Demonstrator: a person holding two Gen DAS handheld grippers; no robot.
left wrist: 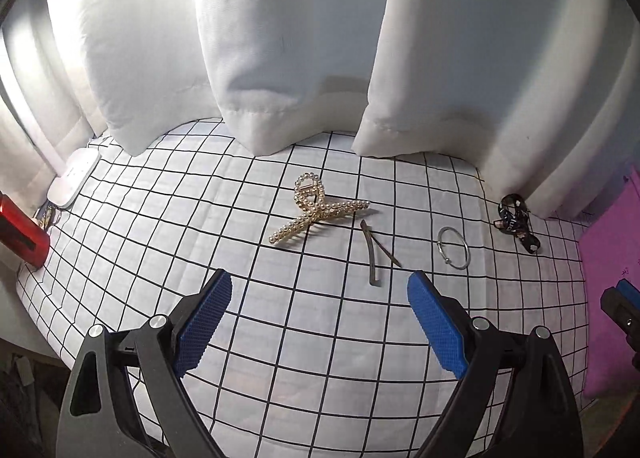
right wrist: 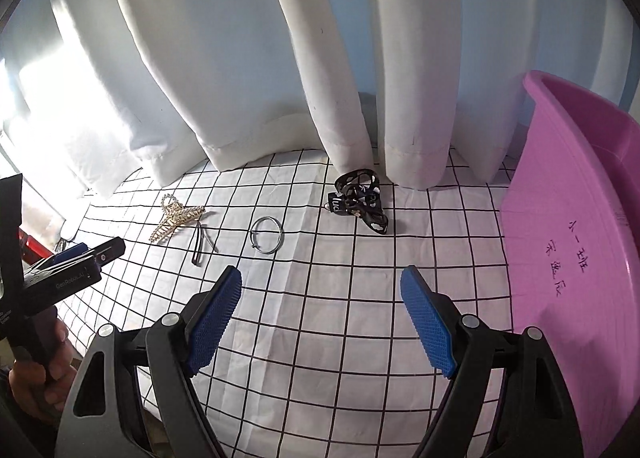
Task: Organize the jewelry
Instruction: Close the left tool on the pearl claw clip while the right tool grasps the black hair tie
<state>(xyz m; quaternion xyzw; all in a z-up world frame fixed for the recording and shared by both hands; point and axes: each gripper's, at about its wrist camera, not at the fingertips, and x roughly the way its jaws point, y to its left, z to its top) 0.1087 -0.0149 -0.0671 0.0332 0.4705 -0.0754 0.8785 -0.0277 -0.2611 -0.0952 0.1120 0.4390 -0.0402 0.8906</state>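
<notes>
Four pieces lie in a row on the white grid-patterned cloth (left wrist: pixel 280 338). A gold pearl claw clip (left wrist: pixel 316 212) (right wrist: pixel 176 218) is farthest left, then a thin dark hairpin (left wrist: pixel 374 252) (right wrist: pixel 200 244), a silver bangle (left wrist: pixel 453 247) (right wrist: pixel 267 235) and a black patterned claw clip (left wrist: pixel 518 224) (right wrist: pixel 362 202) by the curtain. My left gripper (left wrist: pixel 320 294) hangs open above the cloth, just short of the pearl clip and the hairpin, with nothing between its blue pads. Over bare cloth, nearer than the bangle and the black clip, my right gripper (right wrist: pixel 322 290) is open and empty.
White curtains (left wrist: pixel 280 38) hang along the table's far edge. A pink plastic tub (right wrist: pixel 572 250) (left wrist: pixel 608 258) stands at the right. At the far left lie a white flat device (left wrist: pixel 74 182) and a red object (left wrist: pixel 22 232). A hand (right wrist: pixel 36 378) holds the left gripper.
</notes>
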